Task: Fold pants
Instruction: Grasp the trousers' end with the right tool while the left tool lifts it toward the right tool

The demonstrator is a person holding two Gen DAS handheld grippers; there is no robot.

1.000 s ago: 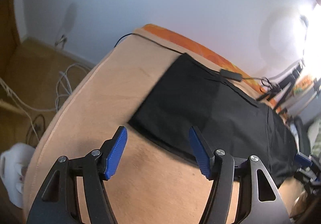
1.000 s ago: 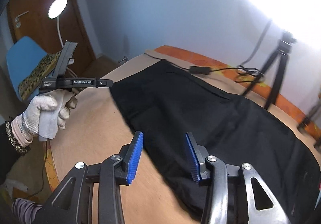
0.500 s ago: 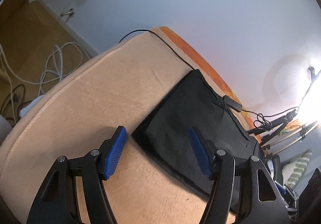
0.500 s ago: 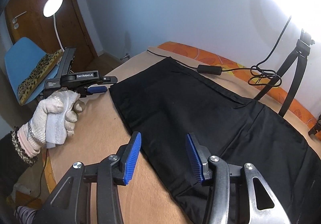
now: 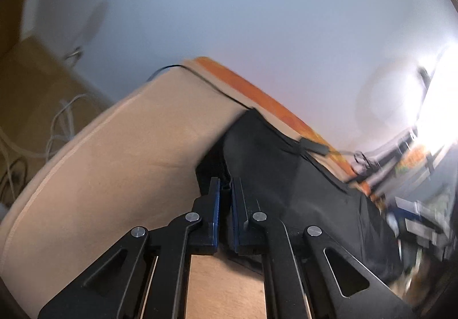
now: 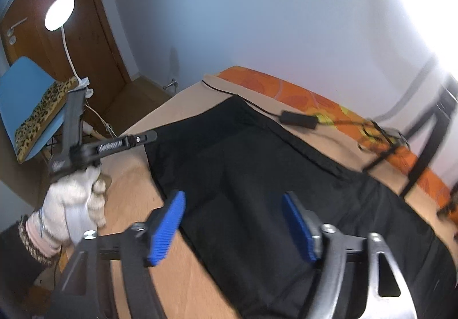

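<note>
One pair of black pants (image 6: 257, 176) lies across one bed (image 5: 114, 161), worked by two claws: the left claw (image 5: 225, 190) and the right claw (image 6: 233, 221). Also in the room: one gloved hand (image 6: 71, 204), one round lamp (image 6: 59, 17), one blue chair (image 6: 25, 90), one black tripod (image 6: 429, 141).

clutter (image 5: 415, 213) at right: motion-blurred, unidentifiable | pants (image 6: 286, 204): far end cut off by frame edge

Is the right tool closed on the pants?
No. The right tool stands open above the pants, its blue pads wide apart and pressing on nothing.
</note>
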